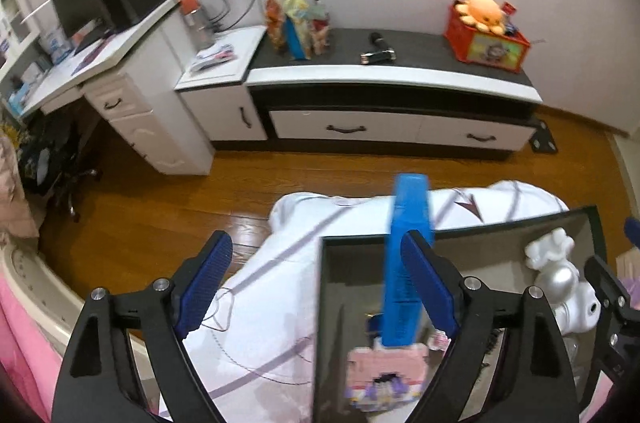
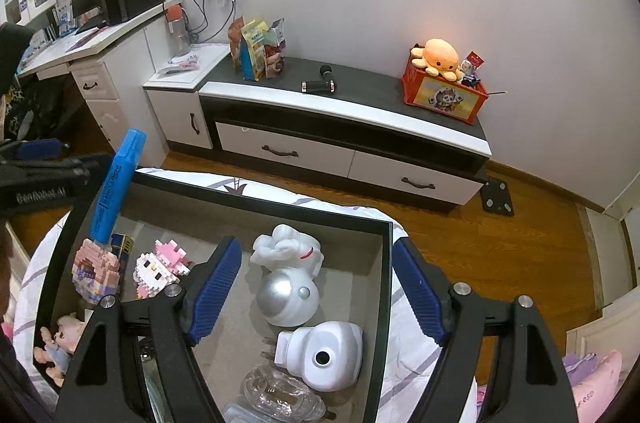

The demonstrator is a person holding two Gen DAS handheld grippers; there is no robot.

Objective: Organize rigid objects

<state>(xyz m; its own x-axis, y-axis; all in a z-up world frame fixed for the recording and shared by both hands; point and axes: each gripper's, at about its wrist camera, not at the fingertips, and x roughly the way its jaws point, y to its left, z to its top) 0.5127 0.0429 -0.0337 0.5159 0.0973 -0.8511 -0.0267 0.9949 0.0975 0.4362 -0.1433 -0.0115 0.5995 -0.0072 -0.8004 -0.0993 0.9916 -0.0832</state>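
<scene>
We have most toys in the box (image 2: 384, 263); the blue marker (image 2: 114, 191) stands at its ten o'clock corner, both claws (image 1: 316, 283) (image 2: 316, 291) wide and empty.

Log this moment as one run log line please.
left gripper: open, beside blue highlighter | right gripper: open over white astronaut toy | box: toys inside

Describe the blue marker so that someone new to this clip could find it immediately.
Start at the shallow dark-rimmed box on the white bedding. In its far-left corner a tall bright blue plastic highlighter marker leans upright behind a pink brick-built figure. It is the only slim, stick-shaped blue thing there; its neighbours are squat toys.
</scene>
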